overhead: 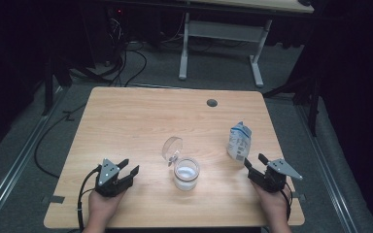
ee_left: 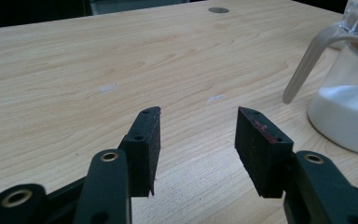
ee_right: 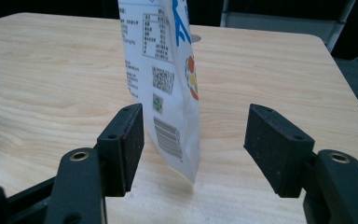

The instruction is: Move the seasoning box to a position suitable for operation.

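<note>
A clear glass jar [overhead: 186, 174] holding white powder stands near the middle of the wooden table [overhead: 141, 116], with its hinged lid [overhead: 172, 147] flipped up behind it. In the left gripper view the jar [ee_left: 349, 112] is at the far right. My left gripper [overhead: 130, 166] [ee_left: 196, 116] rests open to the left of the jar, with nothing between its jaws. A white and blue printed bag [overhead: 238, 141] [ee_right: 168, 70] stands upright at the right. My right gripper [overhead: 254, 160] [ee_right: 196, 112] is open, and the bag's lower edge stands between its jaws without either pad pressing on it.
A round cable hole [overhead: 211, 103] sits in the far part of the table top. Beyond the table stands a white desk frame [overhead: 221, 34], with cables [overhead: 126, 63] lying on the floor. The person's hands enter at the near edge.
</note>
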`<state>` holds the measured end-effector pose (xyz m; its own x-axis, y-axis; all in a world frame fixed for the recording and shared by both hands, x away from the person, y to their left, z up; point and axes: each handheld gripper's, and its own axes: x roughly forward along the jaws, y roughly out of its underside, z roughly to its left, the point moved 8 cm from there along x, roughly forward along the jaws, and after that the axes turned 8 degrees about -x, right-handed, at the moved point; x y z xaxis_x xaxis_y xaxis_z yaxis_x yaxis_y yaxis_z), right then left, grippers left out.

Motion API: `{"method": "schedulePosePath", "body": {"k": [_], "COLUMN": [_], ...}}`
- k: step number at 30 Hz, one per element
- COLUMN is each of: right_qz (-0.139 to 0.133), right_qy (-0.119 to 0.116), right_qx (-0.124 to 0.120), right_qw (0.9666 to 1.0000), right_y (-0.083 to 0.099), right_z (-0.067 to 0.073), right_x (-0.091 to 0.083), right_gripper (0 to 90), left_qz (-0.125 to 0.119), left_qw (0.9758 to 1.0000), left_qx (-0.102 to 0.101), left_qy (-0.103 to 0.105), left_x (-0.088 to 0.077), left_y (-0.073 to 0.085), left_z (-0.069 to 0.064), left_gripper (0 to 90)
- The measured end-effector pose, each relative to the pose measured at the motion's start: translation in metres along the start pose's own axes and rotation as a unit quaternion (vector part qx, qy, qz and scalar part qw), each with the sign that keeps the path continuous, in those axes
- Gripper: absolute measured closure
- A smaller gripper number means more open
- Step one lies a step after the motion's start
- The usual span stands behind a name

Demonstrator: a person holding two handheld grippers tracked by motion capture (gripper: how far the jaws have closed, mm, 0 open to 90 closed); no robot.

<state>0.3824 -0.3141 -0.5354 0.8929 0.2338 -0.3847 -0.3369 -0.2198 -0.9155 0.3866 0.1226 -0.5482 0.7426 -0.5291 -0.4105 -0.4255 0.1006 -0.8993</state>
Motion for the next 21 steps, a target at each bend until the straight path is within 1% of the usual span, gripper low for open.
{"method": "schedulePosePath", "body": {"k": [7, 13, 21], "right_qz": [0.009, 0.011, 0.014], "right_qy": [0.008, 0.001, -0.016], "right_qx": [-0.019, -0.029, -0.048], "right_qw": [0.9998, 0.9995, 0.9986], "right_y": [0.005, 0.006, 0.005], "right_z": [0.006, 0.015, 0.032], "right_x": [-0.008, -0.012, -0.009], "right_gripper": [39.2, 40.5, 42.3], "left_qz": [0.0, 0.002, 0.002], "left_qw": [1.0, 1.0, 0.9999], "left_qx": [0.005, 0.008, 0.009], "left_qy": [0.001, 0.003, 0.006], "left_x": [0.0, 0.0, 0.001], "left_y": [0.0, 0.0, 0.0], "left_z": [-0.003, -0.006, -0.009], "left_gripper": [50.6, 50.5, 50.6]}}
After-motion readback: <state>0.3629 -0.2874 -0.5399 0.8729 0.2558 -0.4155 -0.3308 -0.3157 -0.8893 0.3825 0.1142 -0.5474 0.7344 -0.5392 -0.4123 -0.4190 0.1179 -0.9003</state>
